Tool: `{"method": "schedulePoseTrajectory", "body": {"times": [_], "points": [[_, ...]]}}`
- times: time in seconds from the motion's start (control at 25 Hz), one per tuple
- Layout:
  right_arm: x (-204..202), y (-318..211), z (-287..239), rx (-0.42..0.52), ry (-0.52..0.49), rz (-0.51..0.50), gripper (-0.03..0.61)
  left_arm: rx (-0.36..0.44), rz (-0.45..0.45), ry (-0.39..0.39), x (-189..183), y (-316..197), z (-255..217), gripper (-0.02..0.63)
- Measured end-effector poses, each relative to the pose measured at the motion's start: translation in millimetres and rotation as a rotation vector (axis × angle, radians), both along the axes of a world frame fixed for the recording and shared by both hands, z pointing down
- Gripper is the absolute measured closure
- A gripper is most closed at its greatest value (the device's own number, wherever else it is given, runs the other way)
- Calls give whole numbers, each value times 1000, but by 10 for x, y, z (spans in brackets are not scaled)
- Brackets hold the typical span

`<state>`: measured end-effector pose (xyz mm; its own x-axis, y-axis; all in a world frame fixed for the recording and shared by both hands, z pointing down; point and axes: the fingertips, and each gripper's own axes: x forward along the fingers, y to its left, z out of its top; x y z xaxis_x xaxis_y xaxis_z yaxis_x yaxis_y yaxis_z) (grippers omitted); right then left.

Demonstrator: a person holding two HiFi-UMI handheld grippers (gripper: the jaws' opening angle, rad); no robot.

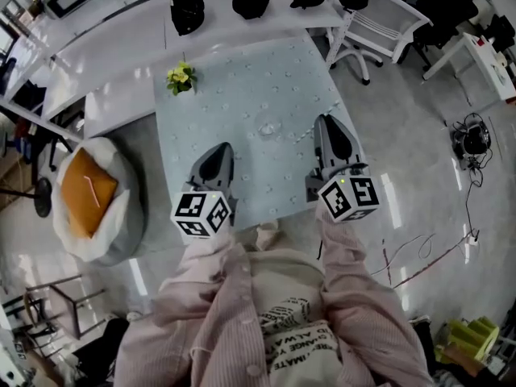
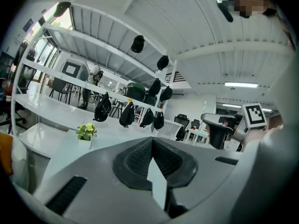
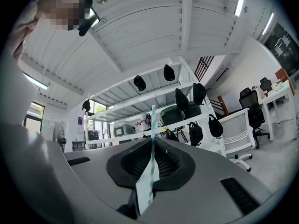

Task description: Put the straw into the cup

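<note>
The right tongs (image 3: 153, 143) are pinching the striped straw (image 3: 152, 122), its length jutting past their tips, with the clear cup (image 1: 266, 126) sitting on the counter (image 1: 234, 79) just ahead-left, nearer them than the closed, empty left tongs (image 2: 152, 140).

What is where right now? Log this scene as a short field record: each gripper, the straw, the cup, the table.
Left gripper: shut on a white paper strip
Right gripper: shut on the teal-striped white paper straw, tip sticking out past the jaws
Small clear cup: on the pale blue table, ahead of both grippers, straw not in it
Small green potted plant: table's far left corner
</note>
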<state>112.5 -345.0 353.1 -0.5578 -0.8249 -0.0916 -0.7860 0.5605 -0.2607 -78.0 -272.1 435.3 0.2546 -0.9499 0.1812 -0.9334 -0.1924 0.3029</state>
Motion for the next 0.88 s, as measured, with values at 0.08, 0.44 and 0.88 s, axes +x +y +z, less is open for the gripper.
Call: {"method": "schedulePoseTrajectory", "body": {"times": [0.08,0.44,0.88], "points": [[-27,-133,46,-8,-11,-10,566,-9,-11,5,3,-95,39,617],[-281,-648,336,-49,-43,-19,566,-75,-40,34,-72,-455,303,616],[-634,-1078,1084,-140,-31,-39,566,-175,-39,74,-187,-846,926,617]]}}
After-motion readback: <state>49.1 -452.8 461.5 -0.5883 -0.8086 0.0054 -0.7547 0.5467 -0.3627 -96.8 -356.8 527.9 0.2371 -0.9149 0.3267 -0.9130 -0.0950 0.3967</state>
